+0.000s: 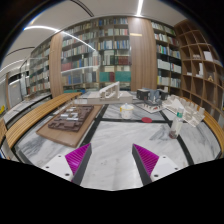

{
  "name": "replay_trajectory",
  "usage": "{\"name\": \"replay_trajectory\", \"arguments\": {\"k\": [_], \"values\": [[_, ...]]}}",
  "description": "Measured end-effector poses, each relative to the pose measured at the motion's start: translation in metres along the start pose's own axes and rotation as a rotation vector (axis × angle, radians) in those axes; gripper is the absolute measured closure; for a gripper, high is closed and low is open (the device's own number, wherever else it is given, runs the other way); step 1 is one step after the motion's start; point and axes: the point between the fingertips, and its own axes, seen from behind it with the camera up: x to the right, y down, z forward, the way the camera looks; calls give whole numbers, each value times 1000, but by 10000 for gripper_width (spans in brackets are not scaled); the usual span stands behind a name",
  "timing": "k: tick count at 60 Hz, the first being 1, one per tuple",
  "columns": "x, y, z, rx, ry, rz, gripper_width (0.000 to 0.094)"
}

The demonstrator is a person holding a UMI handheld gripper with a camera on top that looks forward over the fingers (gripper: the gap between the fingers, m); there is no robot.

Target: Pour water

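Observation:
My gripper (112,160) is open and empty, its two magenta pads (78,158) wide apart above a white marble table (112,140). Nothing stands between the fingers. Far beyond the right finger a small clear bottle (179,120) with a dark cap stands upright near the table's right side. A few small items (148,117), too small to tell apart, lie on the table to the left of the bottle.
A dark wooden tray (70,122) with things on it lies beyond the left finger. More clutter (150,99) sits at the table's far end. Wooden benches (30,118) run along the left. Bookshelves (100,55) fill the back and right walls.

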Motion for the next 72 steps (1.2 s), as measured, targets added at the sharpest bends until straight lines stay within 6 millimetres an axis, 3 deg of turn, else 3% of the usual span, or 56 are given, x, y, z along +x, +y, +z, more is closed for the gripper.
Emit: {"name": "replay_trajectory", "arguments": {"k": [6, 12, 20, 27, 38, 48, 54, 57, 72], "values": [[50, 26, 9, -31, 50, -5, 102], [125, 59, 36, -57, 126, 3, 101], [223, 74, 63, -63, 233, 38, 104], [299, 65, 97, -25, 318, 58, 103], [380, 29, 171, 64, 361, 85, 105], [425, -1, 232, 129, 377, 81, 124], [424, -9, 258, 154, 332, 90, 229], [421, -14, 265, 172, 323, 71, 362], [419, -18, 271, 178, 358, 13, 469]]}}
